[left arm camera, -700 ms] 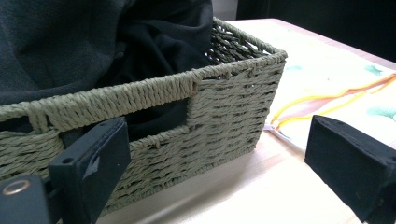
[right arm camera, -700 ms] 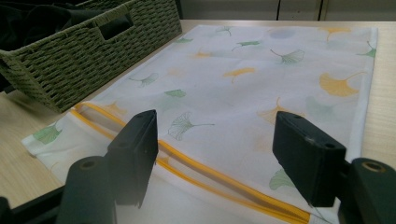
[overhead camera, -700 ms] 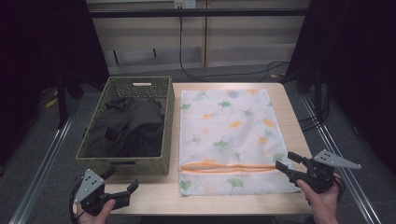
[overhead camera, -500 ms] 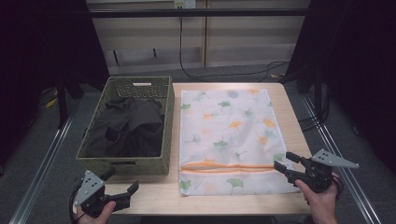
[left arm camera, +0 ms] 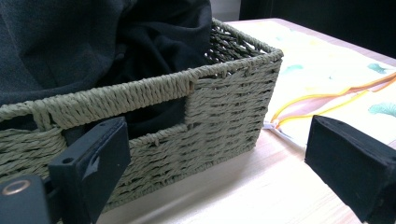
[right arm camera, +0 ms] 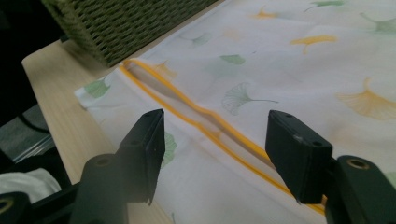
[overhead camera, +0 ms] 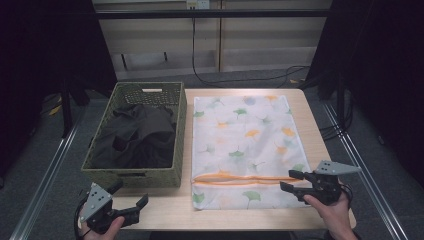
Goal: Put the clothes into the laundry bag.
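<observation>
Between right gripper (overhead camera: 292, 180) jaws: bag's orange zipper (right arm camera: 205, 116) | both grippers' jaws spread

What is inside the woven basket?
The basket holds crumpled dark clothing, heaped up to about the rim. The clothing covers the basket's bottom, so whether anything lies beneath it cannot be seen.

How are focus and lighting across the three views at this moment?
High view: table evenly lit, surroundings dark, black clothes in the basket lose detail. Left gripper view: basket weave sharp, the near jaws soft. Right gripper view: laundry bag softly blurred, its orange zipper clear, no glare.
</observation>
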The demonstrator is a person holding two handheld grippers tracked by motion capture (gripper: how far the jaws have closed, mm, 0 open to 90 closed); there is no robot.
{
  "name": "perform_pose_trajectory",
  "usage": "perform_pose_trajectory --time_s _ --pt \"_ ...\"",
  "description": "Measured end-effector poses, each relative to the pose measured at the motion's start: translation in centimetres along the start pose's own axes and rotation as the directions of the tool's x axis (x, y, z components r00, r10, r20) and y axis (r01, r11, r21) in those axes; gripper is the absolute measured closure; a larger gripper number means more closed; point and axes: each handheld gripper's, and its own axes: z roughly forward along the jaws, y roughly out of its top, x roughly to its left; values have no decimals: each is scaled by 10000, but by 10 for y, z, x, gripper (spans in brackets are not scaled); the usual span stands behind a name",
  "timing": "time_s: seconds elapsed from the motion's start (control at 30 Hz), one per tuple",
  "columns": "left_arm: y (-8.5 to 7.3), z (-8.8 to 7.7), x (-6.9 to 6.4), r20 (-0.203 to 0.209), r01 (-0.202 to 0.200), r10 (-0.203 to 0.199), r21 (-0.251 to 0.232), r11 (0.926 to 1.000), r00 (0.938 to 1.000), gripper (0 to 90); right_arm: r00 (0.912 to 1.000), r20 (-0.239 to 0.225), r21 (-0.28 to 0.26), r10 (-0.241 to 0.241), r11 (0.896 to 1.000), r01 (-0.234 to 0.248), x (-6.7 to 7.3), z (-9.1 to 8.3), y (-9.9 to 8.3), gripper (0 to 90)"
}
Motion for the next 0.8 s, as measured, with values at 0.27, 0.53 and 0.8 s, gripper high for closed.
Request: perform_pose_trajectory --time_s 0.27,0.53,0.8 --pt "-1 -1 -2 -53 121 -121 -34 9999 9999 47 9954 -478 1216 -830 9886 883 4 42 18 381" --pt "-3 3 -7 109 -165 161 385 9991 9998 48 9872 -690 1759 -1435 9723 1537 -4 76 46 376" --pt "-2 1 -3 60 24 -25 172 9998 10000 52 9906 -592 2279 -1233 9645 1337 -18 103 49 347"
